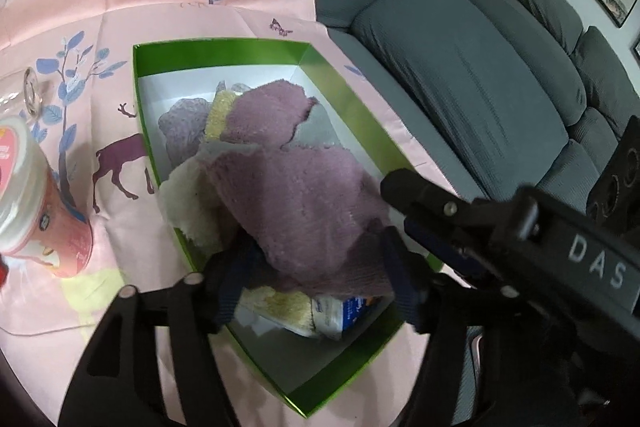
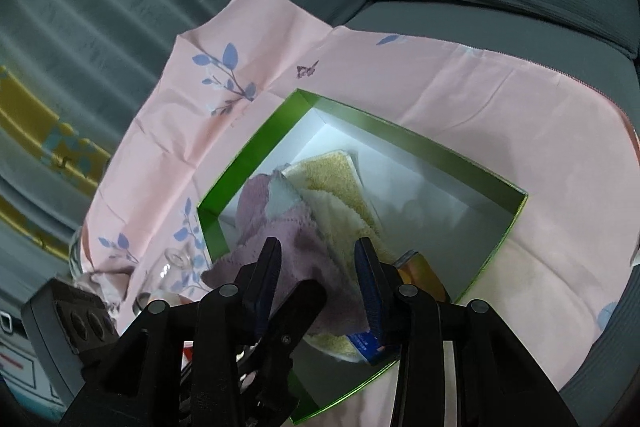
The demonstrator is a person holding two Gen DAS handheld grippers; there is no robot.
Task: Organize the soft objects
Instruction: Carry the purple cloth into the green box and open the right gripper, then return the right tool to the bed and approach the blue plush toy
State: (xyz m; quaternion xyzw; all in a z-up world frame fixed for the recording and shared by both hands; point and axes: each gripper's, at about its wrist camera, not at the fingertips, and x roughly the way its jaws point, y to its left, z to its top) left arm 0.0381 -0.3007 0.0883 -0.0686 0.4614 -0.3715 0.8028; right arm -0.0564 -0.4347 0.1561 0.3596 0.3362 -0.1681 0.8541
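Observation:
A green box (image 1: 224, 47) with a white inside sits on a pink printed cloth (image 1: 120, 7). In it lie a purple fuzzy cloth (image 1: 296, 195), a cream-yellow cloth (image 1: 188, 203) and a blue-and-white packet (image 1: 344, 311). My left gripper (image 1: 320, 279) is over the box's near end, its jaws set apart around the purple cloth's near end. My right gripper (image 1: 400, 203) reaches in from the right beside that cloth. In the right wrist view the right gripper (image 2: 318, 267) is open over the purple cloth (image 2: 296, 239) and cream cloth (image 2: 340, 195) in the box (image 2: 400, 131).
A pink paper cup with a clear lid (image 1: 36, 195) stands left of the box. A small glass piece (image 1: 32, 91) lies beyond it. A grey sofa (image 1: 480, 67) runs along the right. An orange packet (image 2: 420, 271) lies in the box.

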